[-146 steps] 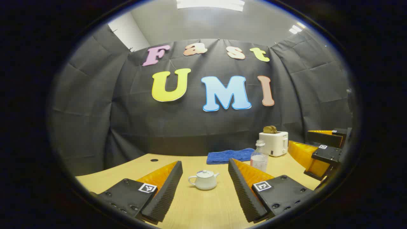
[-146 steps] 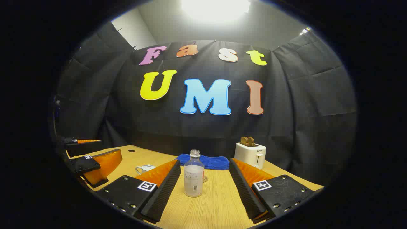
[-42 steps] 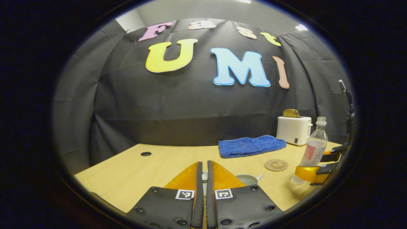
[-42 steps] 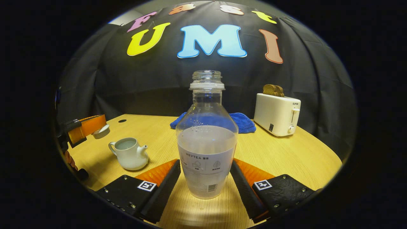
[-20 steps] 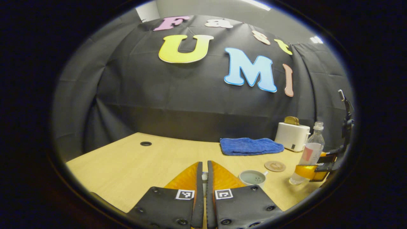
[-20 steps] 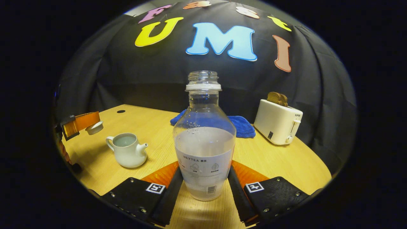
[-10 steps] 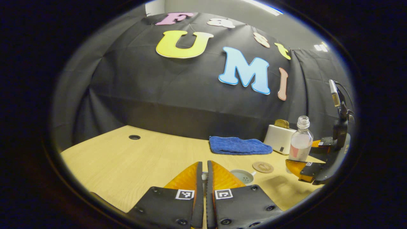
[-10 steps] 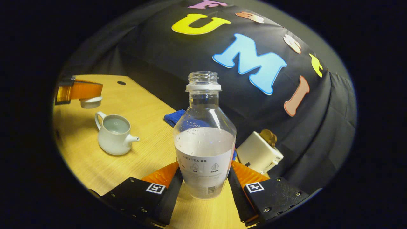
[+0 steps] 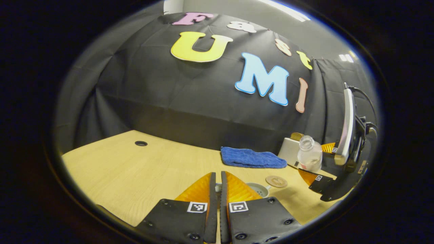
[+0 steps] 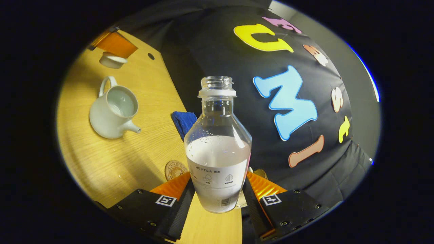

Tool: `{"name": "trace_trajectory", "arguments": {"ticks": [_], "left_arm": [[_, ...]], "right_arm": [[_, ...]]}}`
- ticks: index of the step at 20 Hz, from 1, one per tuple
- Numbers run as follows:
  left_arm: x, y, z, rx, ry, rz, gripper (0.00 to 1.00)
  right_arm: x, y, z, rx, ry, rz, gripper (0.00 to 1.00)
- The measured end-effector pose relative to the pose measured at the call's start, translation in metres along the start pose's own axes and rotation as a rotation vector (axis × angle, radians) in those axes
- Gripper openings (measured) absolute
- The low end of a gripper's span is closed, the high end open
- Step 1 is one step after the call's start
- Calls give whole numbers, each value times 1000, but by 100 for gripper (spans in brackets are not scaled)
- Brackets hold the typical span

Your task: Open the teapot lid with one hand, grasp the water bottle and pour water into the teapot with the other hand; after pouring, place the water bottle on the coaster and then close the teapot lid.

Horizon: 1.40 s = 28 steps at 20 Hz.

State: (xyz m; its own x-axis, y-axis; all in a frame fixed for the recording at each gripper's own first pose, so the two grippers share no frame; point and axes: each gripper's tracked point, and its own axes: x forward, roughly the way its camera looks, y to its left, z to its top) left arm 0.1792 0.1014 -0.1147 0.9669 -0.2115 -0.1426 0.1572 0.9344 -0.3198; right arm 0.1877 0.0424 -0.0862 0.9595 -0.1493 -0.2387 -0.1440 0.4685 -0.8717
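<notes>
My right gripper (image 10: 218, 180) is shut on the lower body of a clear, uncapped water bottle (image 10: 218, 149), about half full, held off the table and leaning toward the teapot. The white teapot (image 10: 113, 113) stands open on the table to its left, spout pointing at the bottle. My left gripper (image 9: 217, 176) is shut on the teapot lid (image 10: 113, 60), held just beyond the pot. From the left gripper view the open teapot (image 9: 257, 189) sits right of my fingers, with the round coaster (image 9: 276, 181) and the tilted bottle (image 9: 309, 157) farther right.
A blue towel (image 9: 252, 158) lies at the back of the wooden table (image 9: 135, 169), with a white toaster (image 9: 289, 149) to its right, partly behind the bottle. A cable hole (image 9: 140, 143) is at the back left. The coaster (image 10: 175, 169) lies close to my right fingers.
The right gripper has lifted the bottle and tipped it further toward the teapot, closing in on it. The left gripper still holds the lid beside the pot.
</notes>
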Motion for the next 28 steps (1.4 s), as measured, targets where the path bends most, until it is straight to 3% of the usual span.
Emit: {"name": "trace_trajectory", "arguments": {"ticks": [13,28], "left_arm": [[3,10,-7,-14,13,12,12],[3,11,-8,-18,17,8,9]], "right_arm": [[17,15,12,-329,-36,-16,76],[26,5,37,-648,-110,-101,76]]}}
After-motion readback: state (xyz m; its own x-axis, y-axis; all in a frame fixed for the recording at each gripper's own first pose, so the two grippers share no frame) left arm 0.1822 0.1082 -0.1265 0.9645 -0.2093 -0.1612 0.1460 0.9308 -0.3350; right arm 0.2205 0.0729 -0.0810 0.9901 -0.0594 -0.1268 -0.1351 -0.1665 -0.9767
